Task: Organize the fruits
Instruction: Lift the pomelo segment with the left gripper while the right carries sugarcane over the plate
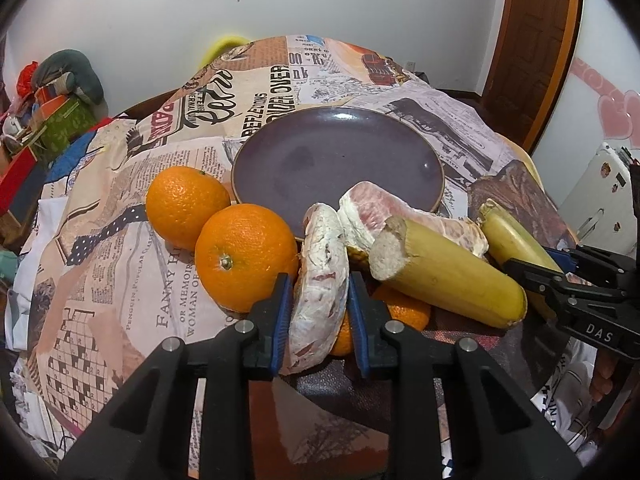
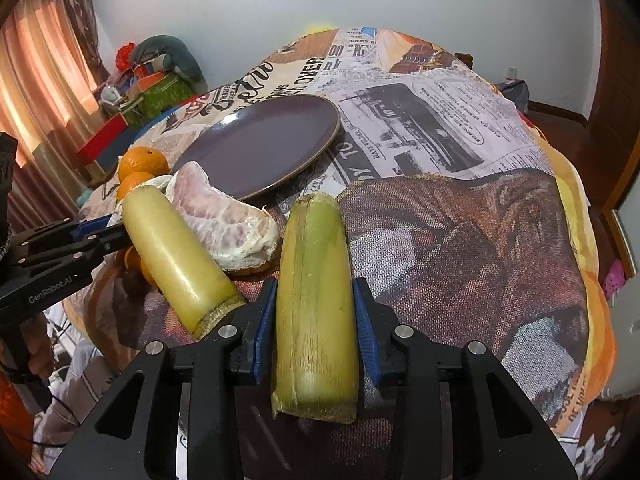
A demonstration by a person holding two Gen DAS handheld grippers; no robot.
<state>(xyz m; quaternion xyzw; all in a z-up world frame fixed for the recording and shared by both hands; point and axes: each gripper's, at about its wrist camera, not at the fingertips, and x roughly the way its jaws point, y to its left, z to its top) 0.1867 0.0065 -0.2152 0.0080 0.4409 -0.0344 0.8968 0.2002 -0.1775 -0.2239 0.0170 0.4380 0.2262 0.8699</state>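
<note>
My left gripper [image 1: 319, 316] is shut on a white pomelo segment [image 1: 320, 280], standing on edge just in front of the purple plate [image 1: 280, 152]. Two oranges [image 1: 244, 256] lie to its left, a second pomelo segment [image 1: 400, 216] and a yellow sugarcane piece [image 1: 448, 276] to its right. My right gripper [image 2: 316, 332] is shut on a green-yellow sugarcane piece [image 2: 316, 300] that rests on the cloth. In the right wrist view the other sugarcane piece [image 2: 176, 256], the pomelo segment [image 2: 228, 220] and the plate [image 2: 312, 120] lie to the left and ahead.
A small orange [image 1: 404, 312] lies partly hidden under the sugarcane. The table carries a newspaper-print cloth [image 2: 420, 120]. Boxes and bags [image 1: 52, 120] are piled at far left. A wooden door [image 1: 532, 40] stands at the right.
</note>
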